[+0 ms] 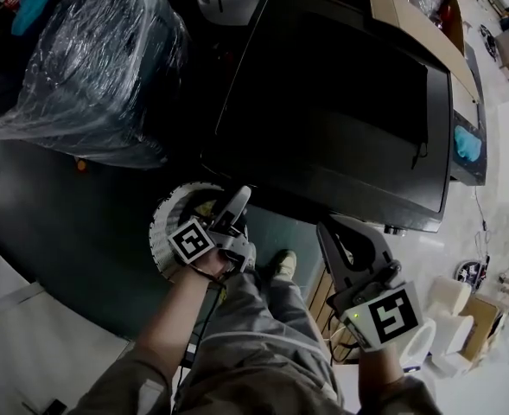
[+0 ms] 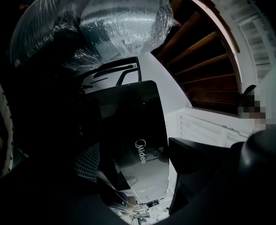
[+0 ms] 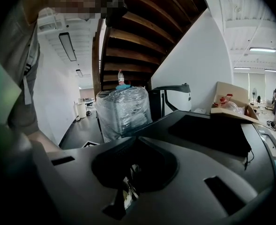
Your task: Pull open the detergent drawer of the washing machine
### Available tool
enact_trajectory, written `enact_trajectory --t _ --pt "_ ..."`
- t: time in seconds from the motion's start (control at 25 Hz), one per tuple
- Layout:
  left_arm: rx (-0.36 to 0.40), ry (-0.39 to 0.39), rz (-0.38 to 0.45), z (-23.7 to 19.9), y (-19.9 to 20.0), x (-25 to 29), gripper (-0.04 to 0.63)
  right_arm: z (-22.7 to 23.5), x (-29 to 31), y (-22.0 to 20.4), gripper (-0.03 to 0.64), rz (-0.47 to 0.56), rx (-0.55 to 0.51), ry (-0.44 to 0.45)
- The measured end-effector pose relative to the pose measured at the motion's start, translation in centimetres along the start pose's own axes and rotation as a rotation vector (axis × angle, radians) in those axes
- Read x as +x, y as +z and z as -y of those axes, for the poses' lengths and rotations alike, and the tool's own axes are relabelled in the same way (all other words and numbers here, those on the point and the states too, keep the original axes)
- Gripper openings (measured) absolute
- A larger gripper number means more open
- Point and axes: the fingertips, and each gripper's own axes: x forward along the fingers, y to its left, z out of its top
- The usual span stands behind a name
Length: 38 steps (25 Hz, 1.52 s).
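Observation:
The black washing machine (image 1: 340,102) fills the middle of the head view, seen from above; its front face is hidden there, so I cannot make out the detergent drawer. In the left gripper view a glossy black panel (image 2: 138,135) with a Midea logo lies ahead, tilted. My left gripper (image 1: 228,210) hangs in front of the machine's left corner, its jaws open and empty; one dark fingertip (image 2: 194,156) shows. My right gripper (image 1: 330,230) is below the machine's front edge. Its grey jaws (image 3: 135,142) meet at the tips, shut on nothing.
A plastic-wrapped appliance (image 1: 90,59) stands left of the machine. A cardboard box (image 1: 410,15) sits behind it. A round white-rimmed object (image 1: 169,214) lies on the dark floor by my left hand. White foam blocks (image 1: 448,309) are at the lower right. A wooden staircase (image 3: 142,27) rises overhead.

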Motion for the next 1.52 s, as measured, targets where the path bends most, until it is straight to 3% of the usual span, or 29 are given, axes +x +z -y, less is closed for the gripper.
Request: enact_trajectory --t 0.32,0.84,1.52 --pt "-0.025 -0.054 0.050 0.8 0.3 1.6 0.458 0.4 0.7 -0.9 0.032 -0.013 -0.001 0.028" --pt "-0.043 -0.039 0.069 0.6 -0.1 1.6 0.456 0.9 0.8 -1.6 0.034 -0.013 -0.009 0.047" --pt "-0.045 -0.031 0.045 1.3 -2.5 -4.4 0.456 -1.5 -1.4 -2.8 0.034 -0.046 0.001 0.068"
